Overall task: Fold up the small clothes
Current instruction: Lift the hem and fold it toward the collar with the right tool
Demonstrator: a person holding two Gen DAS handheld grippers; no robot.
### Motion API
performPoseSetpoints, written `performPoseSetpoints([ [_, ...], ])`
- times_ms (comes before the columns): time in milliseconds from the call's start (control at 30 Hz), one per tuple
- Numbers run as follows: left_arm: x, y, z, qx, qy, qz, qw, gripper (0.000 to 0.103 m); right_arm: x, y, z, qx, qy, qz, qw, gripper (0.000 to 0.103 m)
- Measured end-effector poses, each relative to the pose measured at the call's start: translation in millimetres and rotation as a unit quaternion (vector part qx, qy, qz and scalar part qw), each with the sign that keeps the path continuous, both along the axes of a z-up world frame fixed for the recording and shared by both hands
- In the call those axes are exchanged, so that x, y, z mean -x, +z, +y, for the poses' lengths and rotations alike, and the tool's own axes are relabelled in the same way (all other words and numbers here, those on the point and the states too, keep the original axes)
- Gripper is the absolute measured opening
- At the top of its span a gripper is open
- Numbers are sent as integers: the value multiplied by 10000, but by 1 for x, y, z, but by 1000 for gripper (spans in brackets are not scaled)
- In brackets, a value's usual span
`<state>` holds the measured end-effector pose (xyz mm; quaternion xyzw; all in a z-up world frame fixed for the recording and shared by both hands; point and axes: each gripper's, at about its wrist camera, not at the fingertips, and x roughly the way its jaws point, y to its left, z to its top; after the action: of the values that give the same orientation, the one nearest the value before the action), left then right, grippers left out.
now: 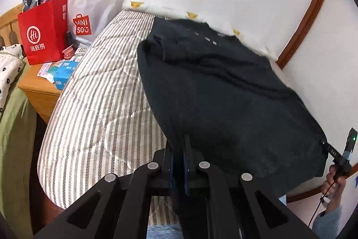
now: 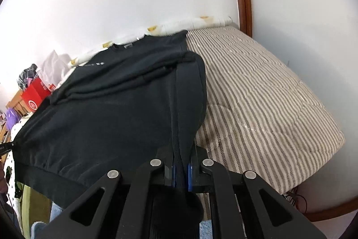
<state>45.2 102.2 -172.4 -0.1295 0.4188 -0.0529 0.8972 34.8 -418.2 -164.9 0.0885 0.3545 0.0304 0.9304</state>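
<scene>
Sweatshirt (image 1: 223,91) on the mattress (image 1: 98,91); bags (image 1: 42,33) on the nightstand (image 1: 40,91) left of it

Red bag (image 1: 42,35) and tissue pack (image 1: 63,75) on nightstand (image 1: 38,91).

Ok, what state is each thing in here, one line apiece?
Black long-sleeved sweatshirt: sleeves folded in, hem lifted off the bed.
Left gripper: fingers shut on the hem.
Right gripper: fingers shut on the hem.
Striped quilted mattress: bare beside the sweatshirt.
</scene>
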Motion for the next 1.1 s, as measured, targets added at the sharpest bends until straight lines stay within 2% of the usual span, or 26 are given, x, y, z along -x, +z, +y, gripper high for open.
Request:
performPoseSetpoints([
  [133, -5, 7, 3, 64, 13, -71, 10000, 7, 3, 12, 1, 6, 92, -137, 9999, 6],
  [333, -27, 26, 3, -5, 65, -283, 9996, 7, -15, 32, 5, -8, 73, -399, 9992, 6],
  [500, -57, 48, 6, -26, 137, -511, 9986, 7, -42, 57, 11, -50, 78, -666, 9977, 6],
  [667, -100, 58, 9, -40, 217, -561, 9982, 7, -81, 75, 22, -36, 107, -839, 9964, 6],
  [733, -117, 58, 8, -125, 245, -573, 9980, 7, -100, 80, 26, -4, 107, -885, 9960, 6],
  [900, -168, 46, -1, -636, 265, -480, 9965, 7, -151, 77, 35, 117, 126, -916, 9956, 6],
  [1100, -215, 30, 4, -568, 297, -272, 9976, 7, -207, 60, 43, 321, 69, -675, 9972, 6],
])
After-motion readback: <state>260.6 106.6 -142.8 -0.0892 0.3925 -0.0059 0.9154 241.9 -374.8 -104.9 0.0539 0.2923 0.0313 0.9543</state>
